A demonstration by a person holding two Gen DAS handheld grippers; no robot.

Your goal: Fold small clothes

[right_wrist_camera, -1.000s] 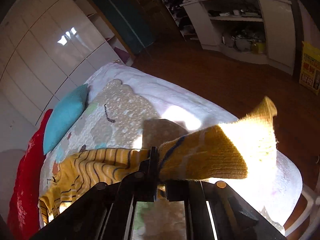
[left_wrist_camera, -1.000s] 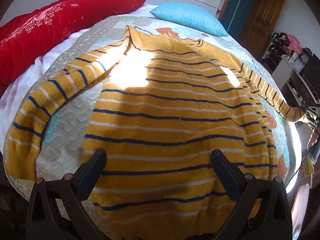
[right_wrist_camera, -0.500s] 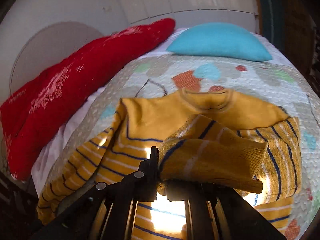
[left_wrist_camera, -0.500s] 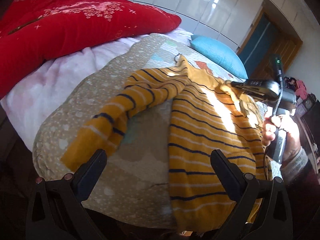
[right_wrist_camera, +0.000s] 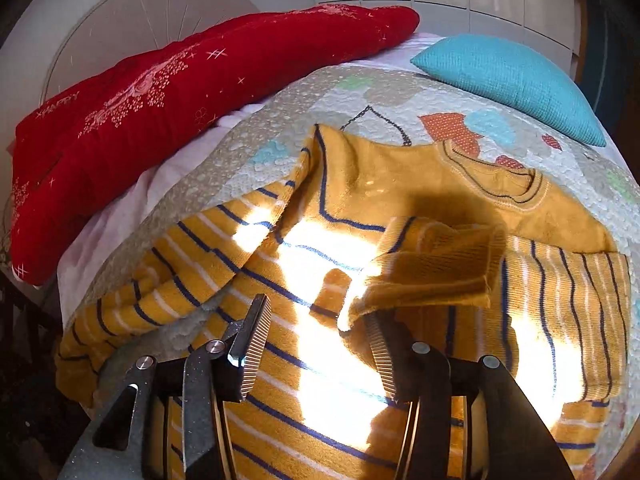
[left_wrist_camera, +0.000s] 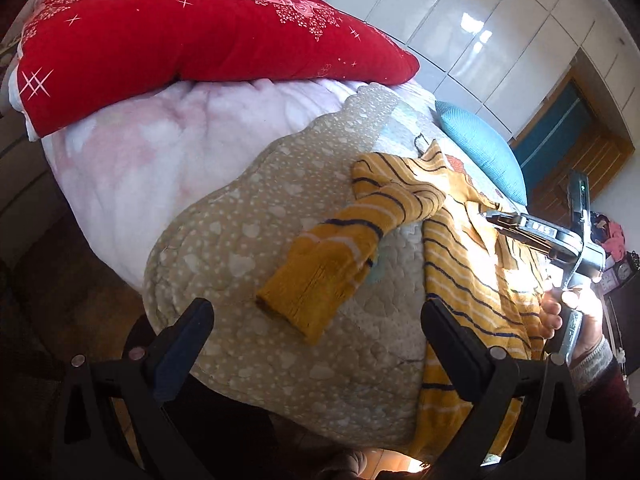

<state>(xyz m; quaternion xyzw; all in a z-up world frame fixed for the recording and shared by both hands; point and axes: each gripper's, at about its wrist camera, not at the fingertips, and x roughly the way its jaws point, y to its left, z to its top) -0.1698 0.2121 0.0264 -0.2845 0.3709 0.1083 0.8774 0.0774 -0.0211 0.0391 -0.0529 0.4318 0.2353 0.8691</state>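
**Right sleeve laid across the sweater, right claw letting go**

Your bed carries a patterned quilt [right_wrist_camera: 360, 92], with a red blanket [right_wrist_camera: 168, 92] bunched along its far side and a teal pillow [right_wrist_camera: 512, 76] near the headboard end. The yellow striped sweater [right_wrist_camera: 360, 184] lies front-up on the quilt. One sleeve [right_wrist_camera: 560, 300] is folded in across the chest, its cuff [right_wrist_camera: 436, 272] resting on the body just ahead of your right gripper [right_wrist_camera: 316, 344]. That claw's jaws are opening, about halfway apart, with the cuff's edge draped at the right pad but no longer pinched. The other sleeve [left_wrist_camera: 340, 252] sprawls out over the quilt. Your left gripper [left_wrist_camera: 316, 352] hovers above that sleeve's cuff, jaws wide apart and holding nothing.
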